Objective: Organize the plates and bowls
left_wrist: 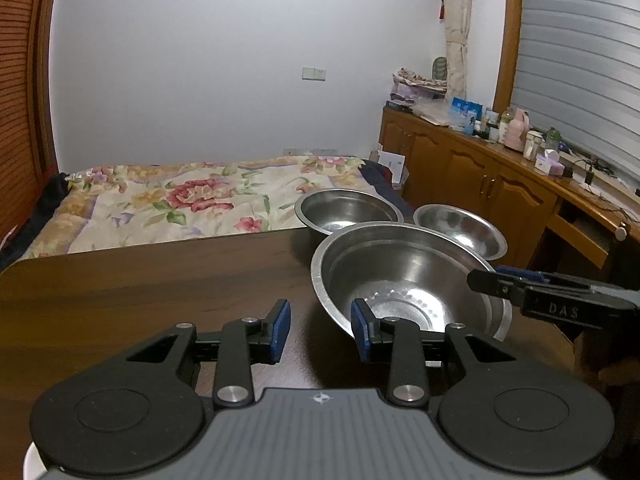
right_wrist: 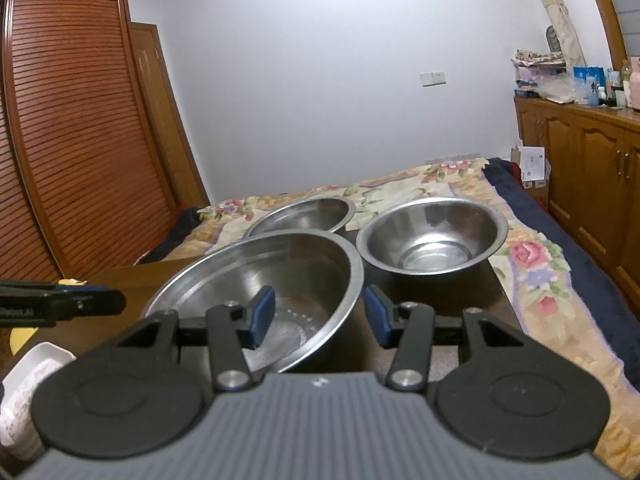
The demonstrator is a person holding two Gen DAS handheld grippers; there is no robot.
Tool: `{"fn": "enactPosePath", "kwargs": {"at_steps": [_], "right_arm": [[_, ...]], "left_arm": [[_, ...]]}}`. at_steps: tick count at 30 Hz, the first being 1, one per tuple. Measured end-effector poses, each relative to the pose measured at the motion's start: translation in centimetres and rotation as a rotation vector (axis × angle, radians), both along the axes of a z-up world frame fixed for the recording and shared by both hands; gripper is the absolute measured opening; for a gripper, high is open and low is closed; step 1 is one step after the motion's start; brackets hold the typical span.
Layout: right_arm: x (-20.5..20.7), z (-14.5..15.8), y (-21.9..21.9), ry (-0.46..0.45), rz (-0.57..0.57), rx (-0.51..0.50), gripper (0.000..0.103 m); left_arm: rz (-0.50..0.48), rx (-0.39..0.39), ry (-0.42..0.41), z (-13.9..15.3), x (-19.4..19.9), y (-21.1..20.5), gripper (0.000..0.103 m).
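Note:
Three empty steel bowls stand close together at the far right of a dark wooden table (left_wrist: 140,288). The large bowl (left_wrist: 400,272) (right_wrist: 288,264) is nearest. A deep bowl (left_wrist: 348,208) (right_wrist: 304,212) sits behind it, and a smaller bowl (left_wrist: 460,228) (right_wrist: 432,232) is to its right. My right gripper (right_wrist: 320,312) (left_wrist: 492,282) is open and straddles the large bowl's right rim, with one pad inside and one outside. My left gripper (left_wrist: 320,324) (right_wrist: 100,302) is open and empty, low over the table at the bowl's near left side.
A white dish (right_wrist: 32,380) and something yellow (right_wrist: 20,340) lie at the table's near left corner. A bed with a floral cover (left_wrist: 180,200) runs past the table's far edge. Wooden cabinets (left_wrist: 480,172) with clutter on top line the right wall.

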State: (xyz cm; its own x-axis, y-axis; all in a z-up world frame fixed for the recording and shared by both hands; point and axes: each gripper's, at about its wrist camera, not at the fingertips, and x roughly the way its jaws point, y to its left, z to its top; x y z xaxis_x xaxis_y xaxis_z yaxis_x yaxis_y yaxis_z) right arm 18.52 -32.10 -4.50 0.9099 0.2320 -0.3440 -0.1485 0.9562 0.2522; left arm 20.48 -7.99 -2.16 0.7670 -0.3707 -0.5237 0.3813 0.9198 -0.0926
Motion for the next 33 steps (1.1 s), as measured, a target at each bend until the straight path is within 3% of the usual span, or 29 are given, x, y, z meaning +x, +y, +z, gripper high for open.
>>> {"fn": "enactPosePath", "kwargs": {"at_steps": [22,28,33], "right_arm": [[0.6,-0.6,-0.6,0.031,0.010,0.058,0.051],[0.7,-0.8,-0.5,0.033,0.030,0.056,0.034],[0.8,-0.9,-0.8,0.032,0.040,0.071,0.028]], "left_arm": [[-0.006,-0.020,0.088,-1.8,2.9,-2.0,0.036],[-0.004,-0.019,0.096,-2.0,3.3,-2.2,0.031],[-0.007,-0.027,0.104,-2.2,3.5,-2.1,0.026]]}}
